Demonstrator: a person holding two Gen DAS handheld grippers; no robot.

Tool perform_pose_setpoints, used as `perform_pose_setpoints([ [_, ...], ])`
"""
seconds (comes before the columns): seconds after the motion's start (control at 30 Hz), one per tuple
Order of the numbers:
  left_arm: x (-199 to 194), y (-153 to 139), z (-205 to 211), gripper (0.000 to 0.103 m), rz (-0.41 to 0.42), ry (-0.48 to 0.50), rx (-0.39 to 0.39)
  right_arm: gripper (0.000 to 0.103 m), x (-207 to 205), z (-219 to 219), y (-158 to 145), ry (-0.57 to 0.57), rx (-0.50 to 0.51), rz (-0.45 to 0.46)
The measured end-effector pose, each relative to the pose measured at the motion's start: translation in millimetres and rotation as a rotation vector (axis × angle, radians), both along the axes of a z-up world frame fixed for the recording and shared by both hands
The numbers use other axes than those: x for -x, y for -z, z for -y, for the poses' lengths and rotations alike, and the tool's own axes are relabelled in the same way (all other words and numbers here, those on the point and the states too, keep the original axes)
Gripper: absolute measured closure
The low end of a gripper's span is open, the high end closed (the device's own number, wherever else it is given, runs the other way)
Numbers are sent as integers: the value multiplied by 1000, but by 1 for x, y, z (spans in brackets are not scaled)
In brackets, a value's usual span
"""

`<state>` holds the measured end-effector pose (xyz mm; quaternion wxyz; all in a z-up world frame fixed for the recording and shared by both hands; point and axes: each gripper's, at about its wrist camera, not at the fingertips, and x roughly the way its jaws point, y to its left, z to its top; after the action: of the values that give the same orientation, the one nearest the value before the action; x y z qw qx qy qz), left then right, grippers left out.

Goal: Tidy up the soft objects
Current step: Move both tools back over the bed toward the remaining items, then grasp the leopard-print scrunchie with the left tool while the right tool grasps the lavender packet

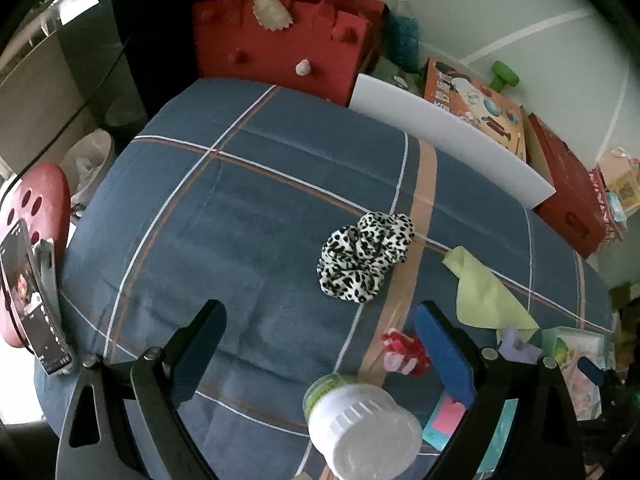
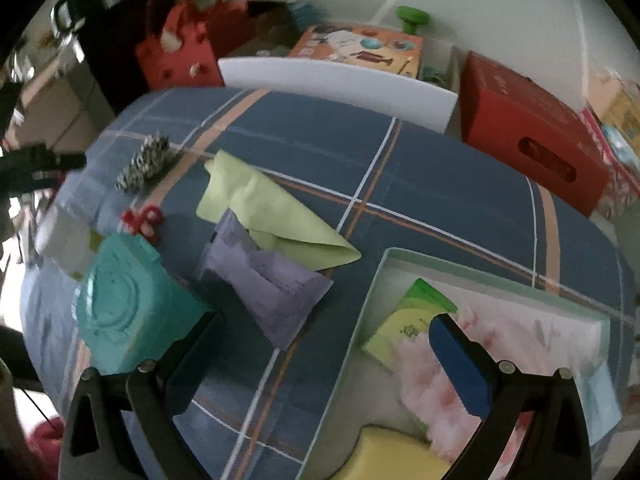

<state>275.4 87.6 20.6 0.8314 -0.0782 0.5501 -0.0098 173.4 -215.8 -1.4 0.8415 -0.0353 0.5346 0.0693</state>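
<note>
Left wrist view: left gripper (image 1: 320, 340) gapes wide, empty; scrunchie (image 1: 366, 256) lies just ahead. Right gripper (image 2: 324, 344), equally wide, hovers above the box (image 2: 372, 280). Straddle, pinch gently.

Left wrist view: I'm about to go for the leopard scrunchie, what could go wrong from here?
1. The white-capped jar sits low between the open left claw and the leopard scrunchie; a straight reach could knock it.
2. The red hair clip lies close beside the right-hand finger and might get swept along.
3. The blue blanket is soft; closing low may pinch it.
</note>
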Motion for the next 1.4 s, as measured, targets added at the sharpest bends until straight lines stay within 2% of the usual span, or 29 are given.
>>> perform_pose_setpoints([
  [0.1,-6,2,1,8,-3,8,-32,0,-5,-4,4,-34,3,-3],
  [0.37,-17,15,-8,8,-44,11,35,0,-15,-28,11,-149,43,1],
  [0.53,-26,20,-13,8,-59,15,30,1,-21,-39,25,-206,75,-16],
  [0.7,-38,29,-15,8,-87,26,57,3,-27,-35,29,-230,41,-12],
  [0.87,-52,40,-10,8,-123,59,107,11,-34,-30,32,-227,-12,-22],
  [1.0,-63,51,0,8,-154,91,93,16,-37,-27,34,-221,-63,-29],
  [1.07,-66,55,6,8,-167,108,83,24,-38,-28,34,-226,-86,-30],
  [1.17,-70,59,15,8,-183,147,70,29,-36,-28,34,-233,-100,-34],
  [1.23,-73,62,21,11,-196,169,65,36,-35,-28,35,-239,-101,-36],
  [1.3,-76,65,26,19,-221,194,52,44,-34,-28,38,-247,-108,-44],
  [1.4,-82,71,29,20,-245,213,64,47,-32,-26,40,-250,-114,-47],
])
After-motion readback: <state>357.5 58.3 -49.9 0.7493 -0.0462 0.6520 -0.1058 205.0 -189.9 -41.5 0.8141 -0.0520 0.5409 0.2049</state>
